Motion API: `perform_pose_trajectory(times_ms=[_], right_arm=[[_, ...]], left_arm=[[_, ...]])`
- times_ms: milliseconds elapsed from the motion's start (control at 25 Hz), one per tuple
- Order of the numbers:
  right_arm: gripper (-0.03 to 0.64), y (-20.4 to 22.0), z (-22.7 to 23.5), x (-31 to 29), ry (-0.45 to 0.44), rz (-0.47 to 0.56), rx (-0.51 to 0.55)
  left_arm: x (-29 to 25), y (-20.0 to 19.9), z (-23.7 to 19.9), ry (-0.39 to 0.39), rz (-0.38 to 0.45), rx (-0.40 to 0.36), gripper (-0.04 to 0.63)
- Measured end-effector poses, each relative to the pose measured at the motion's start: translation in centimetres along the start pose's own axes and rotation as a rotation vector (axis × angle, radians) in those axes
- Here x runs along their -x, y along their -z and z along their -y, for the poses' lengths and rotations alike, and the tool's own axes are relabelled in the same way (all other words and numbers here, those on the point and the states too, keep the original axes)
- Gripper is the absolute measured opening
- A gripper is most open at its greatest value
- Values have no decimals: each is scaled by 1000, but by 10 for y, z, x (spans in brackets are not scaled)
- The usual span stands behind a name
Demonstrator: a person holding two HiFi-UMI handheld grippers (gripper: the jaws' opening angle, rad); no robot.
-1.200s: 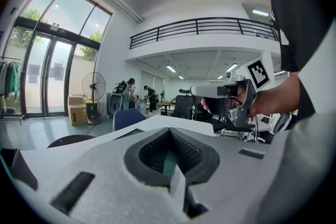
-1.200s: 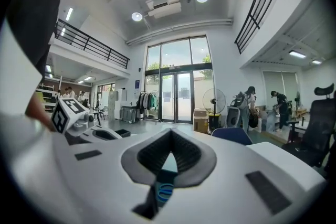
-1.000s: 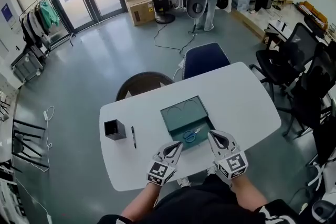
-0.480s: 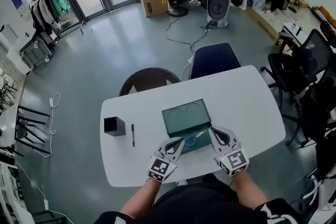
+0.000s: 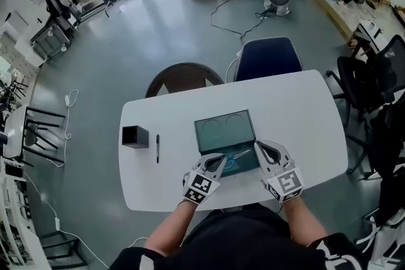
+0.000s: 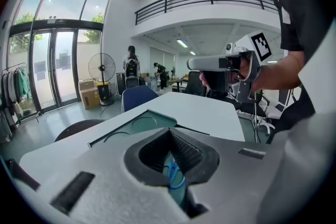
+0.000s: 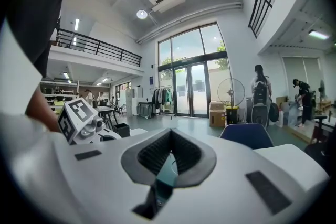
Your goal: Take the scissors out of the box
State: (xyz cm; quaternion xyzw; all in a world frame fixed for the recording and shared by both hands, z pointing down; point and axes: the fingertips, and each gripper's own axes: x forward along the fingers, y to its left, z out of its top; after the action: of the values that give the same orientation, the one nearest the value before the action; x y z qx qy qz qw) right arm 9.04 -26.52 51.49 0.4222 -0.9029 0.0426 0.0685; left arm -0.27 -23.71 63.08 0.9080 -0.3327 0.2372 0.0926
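An open teal box (image 5: pixel 218 131) lies in the middle of the white table (image 5: pixel 297 104). Blue-handled scissors (image 5: pixel 235 157) lie inside it at its near right corner. My left gripper (image 5: pixel 219 160) is shut and empty, its tip at the box's near edge just left of the scissors. My right gripper (image 5: pixel 259 148) is shut and empty too, its tip at the box's right near corner. In the left gripper view the shut jaws (image 6: pixel 169 131) point over the box (image 6: pixel 134 126), and the blue scissors handle (image 6: pixel 174 178) shows below them. The right gripper view looks past its closed jaws (image 7: pixel 170 134) to teal box (image 7: pixel 168 174).
A black cube-shaped holder (image 5: pixel 134 136) and a black pen (image 5: pixel 157 148) sit at the table's left. A dark round chair (image 5: pixel 183 78) and a blue chair (image 5: pixel 269 57) stand at the far side. Black office chairs (image 5: pixel 373 85) crowd the right.
Both grippers have moved forward and a little down, from the table's near edge to the box's near side. Both jaws stayed shut.
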Motion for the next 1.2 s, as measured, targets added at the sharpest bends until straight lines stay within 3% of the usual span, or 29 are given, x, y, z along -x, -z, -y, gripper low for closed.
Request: perform_pose_trajectory(times_ms=[200,400,640,1040,1200], right_arm=[[6,5,8,-6,-33,-19,-17],[6,18,15,-10,-50,-38,-37],[6,18,25,-11,-66,-39,-49],[6,24,42,-9,-74,-42,-64],[6,24,44,-9,-74,-44,-70]], left_arm=[[-22,30,4,39,-173,-15,21],[-41,55,7,80,-318,-30,89],[-61,87,13,124,-513,-114,132],[-82,136,18,189,-714,-165,149],[-83,143,17,194,-746,-167,149]])
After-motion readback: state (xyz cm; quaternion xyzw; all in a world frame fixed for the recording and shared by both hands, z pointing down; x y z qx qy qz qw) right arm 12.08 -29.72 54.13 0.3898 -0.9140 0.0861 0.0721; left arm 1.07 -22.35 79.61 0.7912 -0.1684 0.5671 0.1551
